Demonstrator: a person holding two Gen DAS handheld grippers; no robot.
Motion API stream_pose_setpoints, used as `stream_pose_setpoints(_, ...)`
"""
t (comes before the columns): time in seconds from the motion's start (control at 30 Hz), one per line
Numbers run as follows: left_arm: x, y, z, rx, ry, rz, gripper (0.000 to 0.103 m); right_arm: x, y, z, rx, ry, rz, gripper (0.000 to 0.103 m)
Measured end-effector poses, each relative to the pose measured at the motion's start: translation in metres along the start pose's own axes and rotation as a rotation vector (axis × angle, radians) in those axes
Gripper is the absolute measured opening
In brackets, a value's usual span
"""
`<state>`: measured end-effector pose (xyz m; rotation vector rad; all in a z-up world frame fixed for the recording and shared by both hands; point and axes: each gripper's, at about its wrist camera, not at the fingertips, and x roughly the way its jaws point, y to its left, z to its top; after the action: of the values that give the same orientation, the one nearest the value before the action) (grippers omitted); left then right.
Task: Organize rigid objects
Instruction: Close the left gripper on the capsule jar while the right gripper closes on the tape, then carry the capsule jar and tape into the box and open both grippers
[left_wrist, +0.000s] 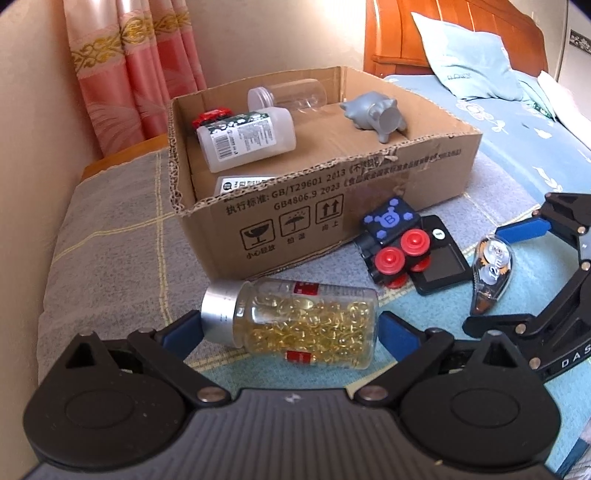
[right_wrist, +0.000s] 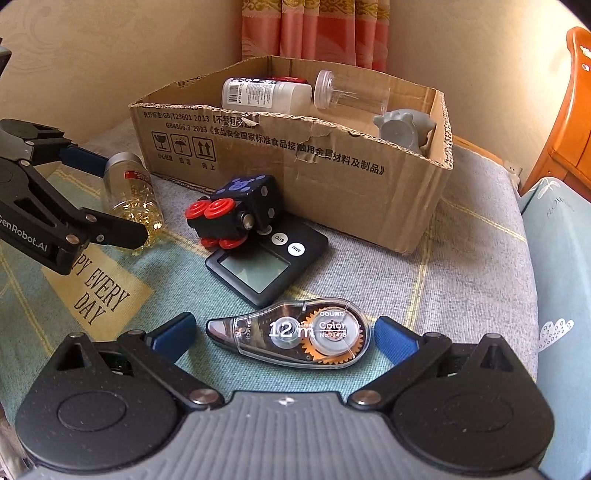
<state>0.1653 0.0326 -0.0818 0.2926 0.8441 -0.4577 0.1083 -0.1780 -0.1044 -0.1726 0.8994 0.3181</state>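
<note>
Woven grey-and-teal checked cloth (left_wrist: 110, 236) underfoot, soft and ribbed, pink curtain (left_wrist: 122, 66) and a glossy orange wooden headboard (left_wrist: 454, 33) behind.

Left wrist view: left gripper (left_wrist: 290, 330) spread wide, blue pads on either side of a clear capsule bottle (left_wrist: 295, 325) lying on its side, brushed-silver cap by the left pad, base by the right; pads look just clear of it, so released rather than gripping. Full of glossy yellow softgels, red label bands. Ahead, a corrugated cardboard box (left_wrist: 295, 225) with ragged torn rim, holding a frosted white plastic bottle (left_wrist: 247, 138), a clear empty jar (left_wrist: 288, 96), a matte grey pig figure (left_wrist: 376, 114) and a small red toy car (left_wrist: 212, 115), partly hidden. Ahead and right, a black fidget cube (left_wrist: 391, 240) with red round buttons, resting on a flat black digital timer (left_wrist: 439, 258). Further right, a teardrop-shaped clear correction tape (left_wrist: 491, 269) between the right gripper's (left_wrist: 509, 273) fingers.

Right wrist view: right gripper (right_wrist: 284, 334) also wide apart, blue pads flanking correction tape (right_wrist: 291, 332), smooth transparent shell, orange gear inside, nothing pressing on it. Ahead, timer (right_wrist: 258, 273) with grey screen, fidget cube (right_wrist: 236, 210) atop its far end, box (right_wrist: 332, 177) beyond. Far left, left gripper (right_wrist: 122, 195) around the capsule bottle (right_wrist: 131, 192).
</note>
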Motion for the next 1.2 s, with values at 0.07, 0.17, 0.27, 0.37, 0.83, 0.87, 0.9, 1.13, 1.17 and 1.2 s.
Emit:
stream_pose_setpoints(0.07, -0.001, 0.001, 0.0, -0.007, 0.0, 0.003, 0.096, 0.001, 0.0, 0.001, -0.001, 0.004, -0.001, 0.103)
stream_pose_setpoints(0.17, -0.003, 0.003, 0.0, -0.018, -0.002, 0.003, 0.093, 0.0, 0.002, 0.002, -0.004, 0.005, 0.003, 0.099)
stream_pose_setpoints(0.27, -0.004, 0.003, -0.001, -0.027, -0.003, 0.006, 0.093, -0.001, 0.004, 0.002, -0.014, 0.002, 0.006, 0.093)
stream_pose_setpoints(0.37, -0.006, 0.003, -0.002, -0.042, -0.006, 0.002, 0.093, -0.003, 0.007, 0.002, -0.026, 0.005, -0.013, 0.093)
stream_pose_setpoints(0.83, -0.053, 0.006, 0.003, -0.039, -0.05, -0.045, 0.093, -0.048, 0.0, 0.03, -0.044, -0.065, 0.006, 0.093)
stream_pose_setpoints(0.87, -0.059, 0.007, 0.005, -0.033, -0.064, -0.046, 0.093, -0.053, -0.002, 0.036, -0.046, -0.084, 0.006, 0.093)
stream_pose_setpoints(0.9, -0.064, 0.007, 0.009, -0.026, -0.076, -0.046, 0.093, -0.058, -0.005, 0.043, -0.046, -0.105, 0.009, 0.093)
stream_pose_setpoints(1.13, -0.075, 0.013, 0.048, 0.032, -0.132, -0.045, 0.093, -0.063, -0.022, 0.093, -0.013, -0.207, -0.021, 0.093)
stream_pose_setpoints(1.17, -0.073, 0.014, 0.054, 0.034, -0.138, -0.047, 0.093, -0.057, -0.024, 0.1, -0.004, -0.204, -0.026, 0.093)
stream_pose_setpoints(1.2, -0.071, 0.015, 0.062, 0.034, -0.144, -0.047, 0.093, -0.05, -0.027, 0.106, 0.005, -0.194, -0.024, 0.093)
